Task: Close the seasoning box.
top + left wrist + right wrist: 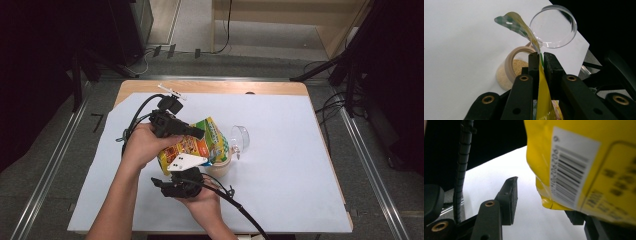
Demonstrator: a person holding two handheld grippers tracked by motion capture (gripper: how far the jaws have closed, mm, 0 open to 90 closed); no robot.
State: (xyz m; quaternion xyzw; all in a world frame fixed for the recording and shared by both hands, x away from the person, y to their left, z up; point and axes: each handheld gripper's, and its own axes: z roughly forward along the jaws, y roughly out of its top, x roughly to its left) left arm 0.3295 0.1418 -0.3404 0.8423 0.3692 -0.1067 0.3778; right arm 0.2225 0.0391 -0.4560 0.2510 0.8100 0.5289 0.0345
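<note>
Bright, even overhead light; dark surroundings (close-ups blurred).

A lab or recording studio (dark stands (pixel 345 70), floor cables (pixel 327 107)) around a paper-covered table (pixel 300 165).

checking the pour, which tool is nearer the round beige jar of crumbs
Right. The right tool sits just beside the round beige jar of crumbs; the left tool is higher, clamping the yellow snack bag.
</note>
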